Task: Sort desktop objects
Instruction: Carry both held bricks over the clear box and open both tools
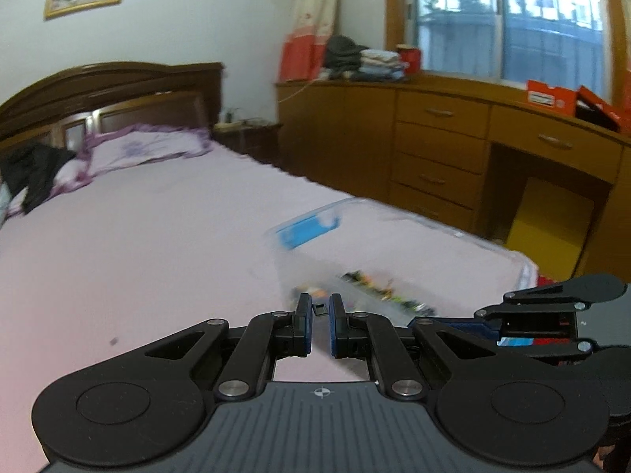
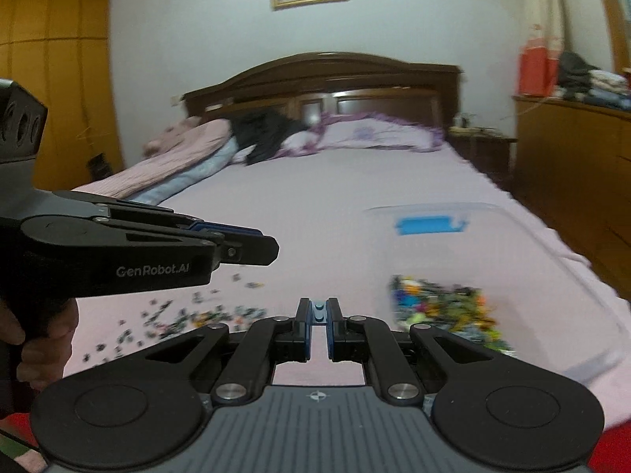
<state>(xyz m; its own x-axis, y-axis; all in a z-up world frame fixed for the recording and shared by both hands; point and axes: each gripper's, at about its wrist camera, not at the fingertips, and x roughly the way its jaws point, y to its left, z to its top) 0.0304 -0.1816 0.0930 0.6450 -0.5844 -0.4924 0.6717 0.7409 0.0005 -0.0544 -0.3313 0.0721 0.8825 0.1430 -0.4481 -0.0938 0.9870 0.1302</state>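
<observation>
My left gripper point(image 1: 320, 309) is shut on a small black brick point(image 1: 320, 309), held above the pink bedsheet just short of the clear plastic bin point(image 1: 315, 260). The bin has a blue label and several small colourful bricks point(image 2: 441, 307) in its bottom. My right gripper point(image 2: 318, 311) is shut on a small blue studded brick point(image 2: 318, 311), left of the bin. More loose bricks point(image 2: 189, 319) lie scattered on the sheet at the lower left. The left gripper's side point(image 2: 244, 244) shows in the right wrist view, and the right gripper point(image 1: 552, 311) shows at the right edge of the left wrist view.
The bed point(image 1: 138, 236) has pillows point(image 1: 146, 149), folded blankets point(image 2: 185, 149) and a dark garment near a wooden headboard point(image 2: 323, 79). A wooden dresser and desk point(image 1: 437, 146) stand along the bed's right side, under a window. A hand point(image 2: 43, 339) holds the left gripper.
</observation>
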